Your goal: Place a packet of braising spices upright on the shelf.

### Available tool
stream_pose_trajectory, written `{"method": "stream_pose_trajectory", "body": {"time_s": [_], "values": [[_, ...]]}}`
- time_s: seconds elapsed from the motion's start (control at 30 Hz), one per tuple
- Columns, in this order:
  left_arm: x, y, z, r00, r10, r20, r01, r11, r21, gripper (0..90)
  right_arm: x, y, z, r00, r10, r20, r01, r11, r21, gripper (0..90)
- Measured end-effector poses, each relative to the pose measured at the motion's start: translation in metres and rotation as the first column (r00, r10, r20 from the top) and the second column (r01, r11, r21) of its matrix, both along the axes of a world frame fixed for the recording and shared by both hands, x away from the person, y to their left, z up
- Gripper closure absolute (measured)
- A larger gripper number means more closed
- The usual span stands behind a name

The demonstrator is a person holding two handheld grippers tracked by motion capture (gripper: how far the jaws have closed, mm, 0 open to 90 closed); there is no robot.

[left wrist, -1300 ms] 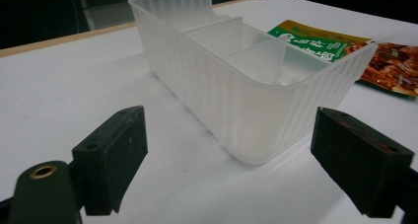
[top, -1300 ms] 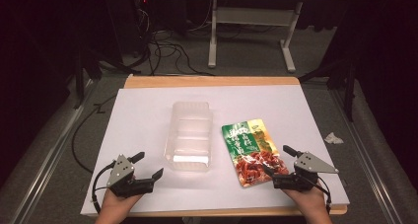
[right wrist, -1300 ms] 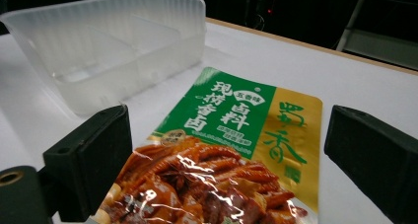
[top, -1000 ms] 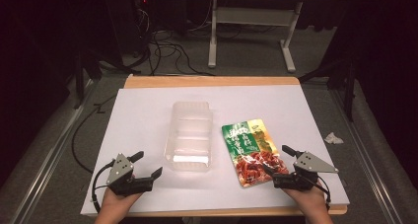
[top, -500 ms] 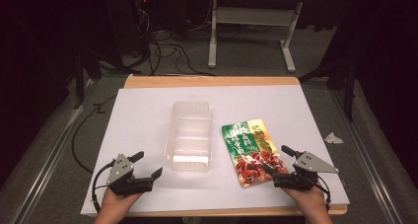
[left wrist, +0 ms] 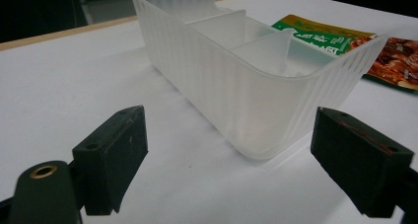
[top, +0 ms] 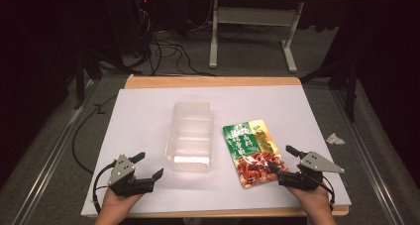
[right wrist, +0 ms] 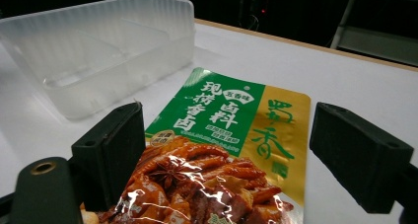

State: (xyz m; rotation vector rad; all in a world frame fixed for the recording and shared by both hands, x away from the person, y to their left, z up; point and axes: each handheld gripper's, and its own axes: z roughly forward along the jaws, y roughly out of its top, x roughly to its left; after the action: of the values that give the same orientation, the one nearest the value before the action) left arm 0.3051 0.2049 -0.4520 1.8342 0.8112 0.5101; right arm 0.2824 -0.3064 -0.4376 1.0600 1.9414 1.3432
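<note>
A clear ribbed plastic container [top: 190,136] with dividers stands in the middle of the white sheet. To its right a green and gold snack packet [top: 250,145] lies flat. My left gripper [top: 150,164] rests open near the front edge, facing the container's near corner [left wrist: 236,86] with nothing between its fingers. My right gripper [top: 280,158] is open at the packet's near end. Its jaws have just been closing a little. The packet [right wrist: 222,125] lies between them, and the pads do not press on it. The container [right wrist: 98,51] stands beyond it on the left.
The white sheet [top: 138,116] covers a wooden table whose edge shows at the back. A crumpled scrap of paper [top: 335,138] lies on the floor at the right. Cables and a desk frame [top: 250,17] lie on the dark floor beyond the table.
</note>
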Motion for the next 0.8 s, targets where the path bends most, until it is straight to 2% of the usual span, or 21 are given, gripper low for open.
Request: {"method": "stream_pose_trajectory", "body": {"time_s": [0.23,0.43,0.53,0.6,0.67,0.8], "values": [[0.0,0.0,0.0,1.0,0.0,0.001,0.0,1.0,-0.004,15.0,0.004,-0.016,0.0,0.9961,-0.067,-0.059,0.067,0.9977,0.012,16.3],[0.0,0.002,0.001,1.0,0.003,0.004,-0.003,1.0,-0.001,15.0,0.006,-0.038,-0.001,0.9839,-0.134,-0.118,0.14,0.9891,0.045,20.7],[0.0,0.002,0.001,1.0,0.004,0.004,-0.004,1.0,-0.001,15.0,0.007,-0.049,-0.002,0.9772,-0.147,-0.153,0.158,0.9857,0.059,26.9],[0.0,0.002,0.001,1.0,0.005,0.004,-0.005,1.0,0.001,15.0,0.007,-0.054,-0.005,0.9709,-0.149,-0.187,0.165,0.9839,0.069,29.6],[0.0,0.003,0.001,1.0,0.005,0.004,-0.005,1.0,0.001,15.0,0.009,-0.057,-0.009,0.9606,-0.141,-0.239,0.164,0.9834,0.078,33.2],[0.0,0.003,0.001,1.0,0.005,0.005,-0.005,1.0,0.003,15.0,0.014,-0.056,-0.018,0.9358,-0.114,-0.334,0.153,0.9838,0.093,37.6]]}}
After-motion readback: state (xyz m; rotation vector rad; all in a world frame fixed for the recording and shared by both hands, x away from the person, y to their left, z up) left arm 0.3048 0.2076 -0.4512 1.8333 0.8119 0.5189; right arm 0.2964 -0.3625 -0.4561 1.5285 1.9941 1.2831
